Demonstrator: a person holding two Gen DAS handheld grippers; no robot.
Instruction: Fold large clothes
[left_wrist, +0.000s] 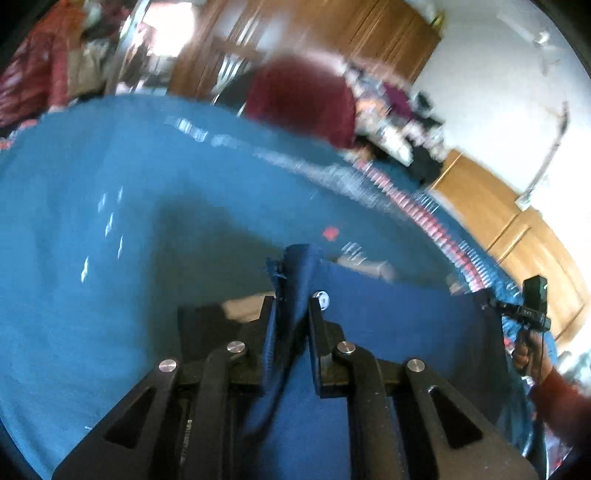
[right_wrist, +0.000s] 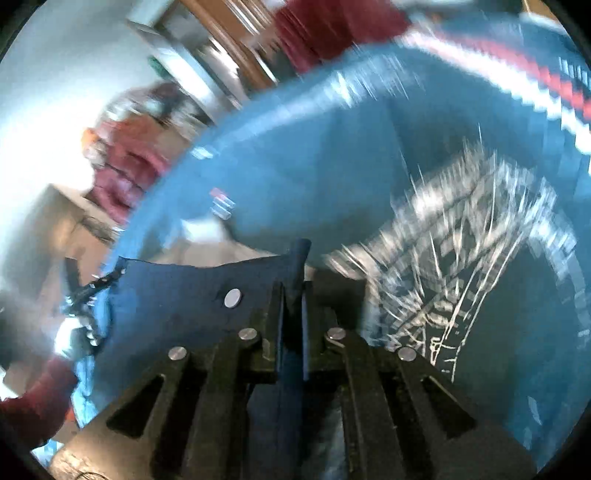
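Both views are heavily motion-blurred. The room background at 12 o'clock shows only as smeared wooden panels (left_wrist: 388, 33) and a dark red mass (left_wrist: 303, 99); neither can be identified further. The white line print (right_wrist: 461, 258) on the blue spread (left_wrist: 110, 184) is streaked, and no lettering, brand or label can be read anywhere. What the spread lies on is hidden.

Left tongs (left_wrist: 291, 306): pointing toward 12 o'clock in their own view, jaws clamped on a bunched fold of the dark blue garment (left_wrist: 388, 332). The cloth rises in a peak above the fingertips and trails down between the fingers toward 6 o'clock. A round metal snap (left_wrist: 320, 297) sits just beside the right fingertip.

Right tongs (right_wrist: 293, 291): also pointing toward 12 o'clock, jaws clamped on a narrow upright ridge of the same garment. The garment's upper edge stretches from this grip toward 9 o'clock, carrying a round metal snap (right_wrist: 232, 297).

In the left view, the right hand (left_wrist: 526, 354) appears at 3 o'clock, wrapped around its handle, with a dark red sleeve (left_wrist: 561, 402) cut off by the frame edge.
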